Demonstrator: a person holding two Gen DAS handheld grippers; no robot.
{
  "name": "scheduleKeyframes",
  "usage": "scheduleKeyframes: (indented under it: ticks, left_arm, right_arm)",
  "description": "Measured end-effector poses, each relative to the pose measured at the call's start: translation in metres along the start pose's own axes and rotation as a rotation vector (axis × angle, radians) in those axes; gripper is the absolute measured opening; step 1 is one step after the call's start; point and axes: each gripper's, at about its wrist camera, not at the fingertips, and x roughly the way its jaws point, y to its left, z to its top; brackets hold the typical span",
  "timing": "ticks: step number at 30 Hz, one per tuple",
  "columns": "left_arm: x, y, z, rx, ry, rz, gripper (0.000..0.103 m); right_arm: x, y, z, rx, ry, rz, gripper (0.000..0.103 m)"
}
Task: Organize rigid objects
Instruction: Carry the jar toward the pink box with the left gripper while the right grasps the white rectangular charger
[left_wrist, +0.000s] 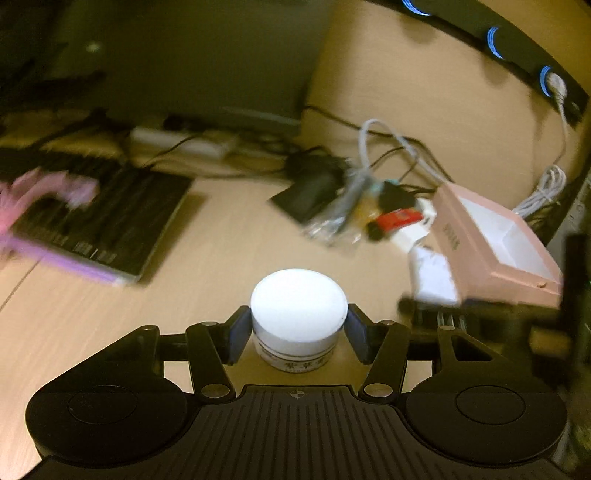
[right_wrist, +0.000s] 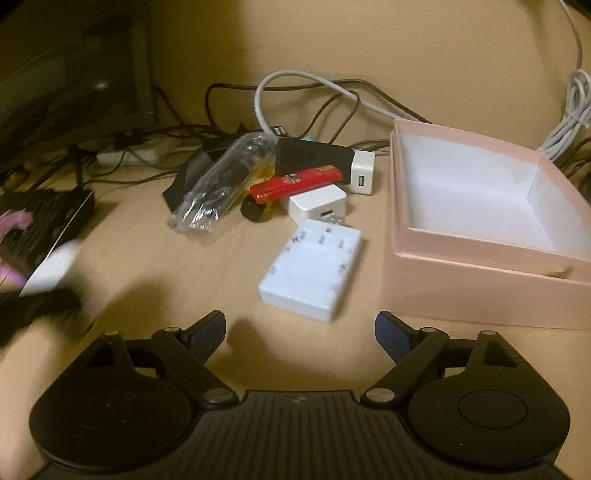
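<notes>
My left gripper (left_wrist: 298, 334) is clamped on the white jar (left_wrist: 298, 314), the pink box (left_wrist: 502, 236) lying to its right; my right gripper (right_wrist: 300, 328) gapes empty.

You see a round white smooth plastic jar (left_wrist: 298, 314), a matt pale pink cardboard box (right_wrist: 480, 280), a crinkly clear plastic bag (right_wrist: 218, 188) and a pale wood-grain tabletop (right_wrist: 166, 266).

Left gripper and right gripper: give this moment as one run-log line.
left gripper: shut on white jar | right gripper: open, nothing between fingers | pink box: empty | white charger: on desk
</notes>
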Motion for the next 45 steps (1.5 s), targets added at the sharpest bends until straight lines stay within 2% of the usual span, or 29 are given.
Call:
scheduleKeyframes:
  ticks: [4,6,7,13,17,19,20,22,23,28,30,31,32,35,39,43,45]
  left_arm:
    - [-0.005,0.01,-0.001,-0.045,0.004,0.016,0.06]
    - [-0.009,0.01,0.001,-0.036,-0.007,0.018,0.06]
    - [-0.011,0.008,0.003,-0.024,-0.013,0.019,0.06]
    - [-0.008,-0.005,0.006,0.007,-0.003,0.0,0.06]
    - [-0.007,-0.021,0.003,0.042,0.009,-0.014,0.06]
    - [-0.012,-0.026,0.003,0.052,0.005,-0.025,0.06]
    - [-0.015,-0.028,0.002,0.061,0.005,-0.021,0.06]
    - [-0.019,-0.031,0.0,0.064,0.011,-0.02,0.06]
    - [-0.019,-0.031,-0.001,0.069,0.018,-0.023,0.06]
    - [-0.022,-0.038,-0.012,0.11,0.048,-0.023,0.06]
    - [-0.021,-0.04,-0.016,0.133,0.073,-0.035,0.06]
    - [-0.02,-0.043,-0.018,0.155,0.089,-0.044,0.06]
    - [-0.018,-0.046,-0.019,0.174,0.103,-0.053,0.06]
    - [-0.017,-0.059,-0.02,0.249,0.132,-0.099,0.06]
    - [-0.022,-0.087,-0.013,0.34,0.122,-0.212,0.06]
    - [-0.015,-0.122,0.014,0.354,0.104,-0.38,0.06]
    - [-0.008,-0.145,0.032,0.378,0.074,-0.41,0.06]
  right_arm:
    - [0.017,0.012,0.007,0.03,-0.03,-0.064,0.089]
    - [0.021,0.015,0.012,0.008,-0.039,-0.072,0.076]
    - [0.022,0.015,0.014,-0.009,-0.043,-0.081,0.06]
    - [0.002,0.001,0.004,-0.072,-0.022,-0.009,0.05]
    - [-0.032,-0.012,-0.02,-0.113,0.037,0.04,0.049]
    - [-0.052,-0.02,-0.033,-0.135,0.068,0.108,0.051]
    - [-0.058,-0.022,-0.036,-0.133,0.074,0.134,0.06]
    - [-0.065,-0.024,-0.038,-0.127,0.054,0.132,0.077]
    - [-0.065,-0.023,-0.037,-0.12,0.043,0.113,0.078]
    - [-0.043,-0.019,-0.029,-0.116,0.051,0.102,0.077]
    - [-0.037,-0.014,-0.028,-0.146,0.042,0.093,0.072]
    - [-0.036,-0.01,-0.027,-0.181,0.042,0.096,0.061]
    - [-0.037,-0.008,-0.026,-0.214,0.042,0.118,0.047]
    - [-0.051,-0.008,-0.024,-0.279,0.066,0.155,0.048]
    - [-0.093,-0.036,-0.023,-0.196,0.035,0.164,0.047]
    - [-0.138,-0.07,-0.027,-0.122,-0.043,0.064,0.047]
    - [-0.157,-0.084,-0.031,-0.087,-0.082,0.022,0.047]
